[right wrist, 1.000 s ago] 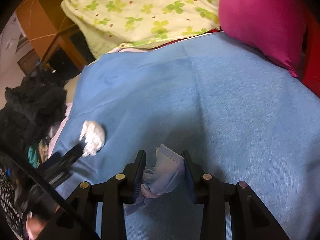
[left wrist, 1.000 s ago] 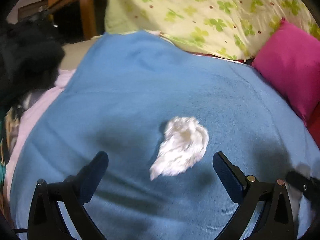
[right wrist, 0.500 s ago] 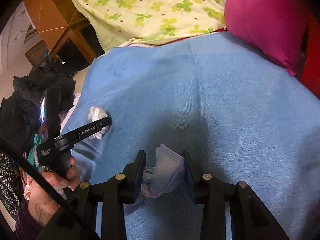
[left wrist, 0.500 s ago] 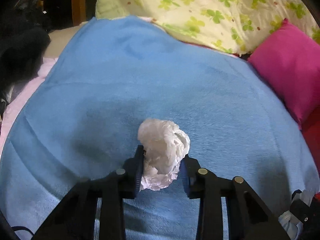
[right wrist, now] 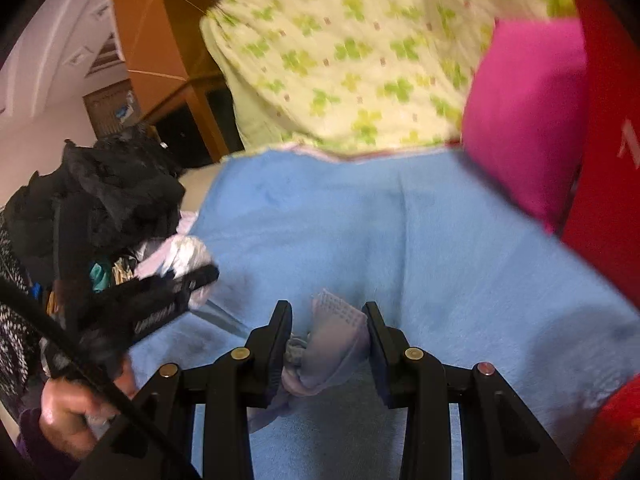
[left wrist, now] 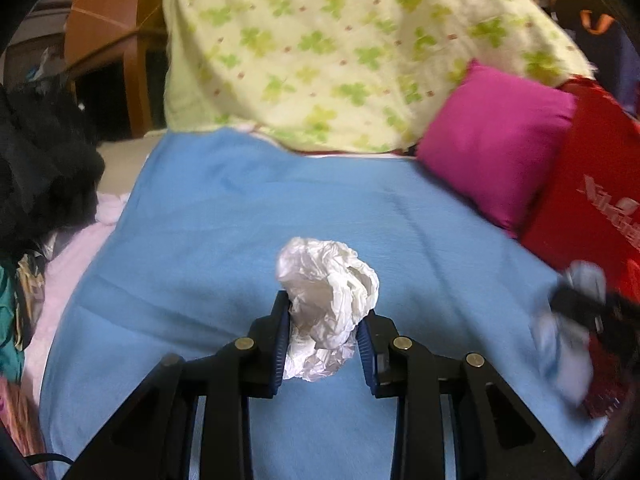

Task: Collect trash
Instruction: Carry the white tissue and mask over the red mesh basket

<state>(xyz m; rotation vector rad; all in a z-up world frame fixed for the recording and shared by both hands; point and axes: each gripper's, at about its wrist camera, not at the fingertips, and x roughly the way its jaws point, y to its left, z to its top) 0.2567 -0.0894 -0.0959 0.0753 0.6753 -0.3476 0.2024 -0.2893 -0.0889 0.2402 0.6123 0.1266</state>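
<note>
My left gripper (left wrist: 325, 320) is shut on a crumpled white tissue (left wrist: 326, 300) and holds it above the blue blanket (left wrist: 224, 216). My right gripper (right wrist: 327, 326) is shut on a pale blue face mask (right wrist: 328, 344), also lifted over the blanket (right wrist: 440, 248). In the right wrist view the left gripper (right wrist: 176, 292) shows blurred at the left with the tissue (right wrist: 182, 256) in it. In the left wrist view the right gripper (left wrist: 580, 312) shows blurred at the right edge.
A magenta pillow (left wrist: 496, 152) and a red bag (left wrist: 592, 196) lie at the right. A green clover-print quilt (left wrist: 320, 52) is piled at the back. Black clothes (left wrist: 40, 168) are heaped at the left, with wooden furniture (left wrist: 108, 20) behind.
My left gripper closed on the tissue and lifted it off the blanket. Both grippers have risen and tilted up, the right one still holding the mask.
</note>
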